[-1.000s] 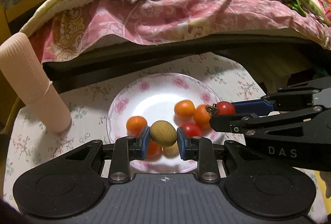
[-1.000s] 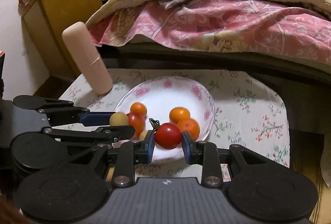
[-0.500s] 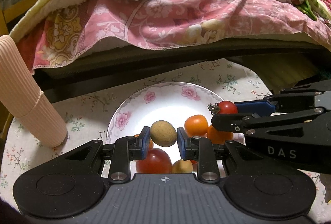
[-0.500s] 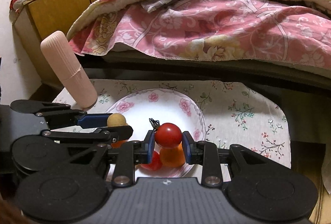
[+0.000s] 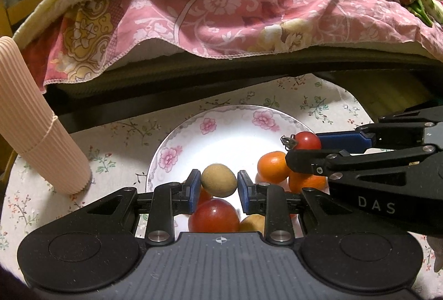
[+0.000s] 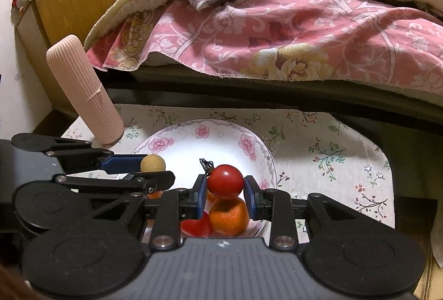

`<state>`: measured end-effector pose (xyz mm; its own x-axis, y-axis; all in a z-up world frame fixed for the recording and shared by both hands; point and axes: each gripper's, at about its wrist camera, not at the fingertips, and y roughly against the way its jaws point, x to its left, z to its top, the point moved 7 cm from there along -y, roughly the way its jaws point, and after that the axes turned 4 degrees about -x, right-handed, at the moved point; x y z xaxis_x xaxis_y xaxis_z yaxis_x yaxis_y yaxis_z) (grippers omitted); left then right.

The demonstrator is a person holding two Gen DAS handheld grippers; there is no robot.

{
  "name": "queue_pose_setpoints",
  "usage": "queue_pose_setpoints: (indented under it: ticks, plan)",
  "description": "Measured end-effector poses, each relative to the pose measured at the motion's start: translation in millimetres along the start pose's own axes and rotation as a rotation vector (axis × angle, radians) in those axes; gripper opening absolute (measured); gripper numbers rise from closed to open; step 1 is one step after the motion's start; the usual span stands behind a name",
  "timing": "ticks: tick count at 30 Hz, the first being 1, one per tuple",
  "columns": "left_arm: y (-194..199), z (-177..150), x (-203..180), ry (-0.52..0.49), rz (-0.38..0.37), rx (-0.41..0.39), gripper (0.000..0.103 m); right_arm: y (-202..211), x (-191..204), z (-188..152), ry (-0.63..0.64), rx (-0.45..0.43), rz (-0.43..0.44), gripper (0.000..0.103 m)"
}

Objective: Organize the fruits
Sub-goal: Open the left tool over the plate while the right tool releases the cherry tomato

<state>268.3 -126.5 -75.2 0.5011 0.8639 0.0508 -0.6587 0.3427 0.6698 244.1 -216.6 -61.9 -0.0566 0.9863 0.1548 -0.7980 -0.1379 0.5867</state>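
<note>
A tan longan-like fruit [image 5: 218, 180] is pinched between the nearly closed pads of the left hand-held gripper [image 5: 217, 186], above the near edge of the floral plate [image 5: 193, 131]. A red cherry tomato [image 6: 225, 181] is clamped likewise in the right hand-held gripper [image 6: 224, 196], above an orange fruit [image 6: 228, 215] on the plate. If released from this height, either round fruit is likely to roll off the plate onto the surface [image 6: 332, 150], or the tomato may be bruised.

Both wrist fisheyes look forward and downward, close over white floral-rimmed plate [image 5: 177, 158] [image 6: 166, 143]; left view from plate's left, right from right; shared: plate, pink quilt [image 5: 235, 12] [image 6: 277, 31].
</note>
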Motion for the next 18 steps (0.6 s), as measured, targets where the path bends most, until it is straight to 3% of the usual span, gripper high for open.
queue_pose_setpoints:
  ticks: [18]
  plan:
    - [14.2,4.4,7.9,-0.003,0.022,-0.017,0.048,0.2,1.2,2.3,0.006,-0.011,0.001,0.032]
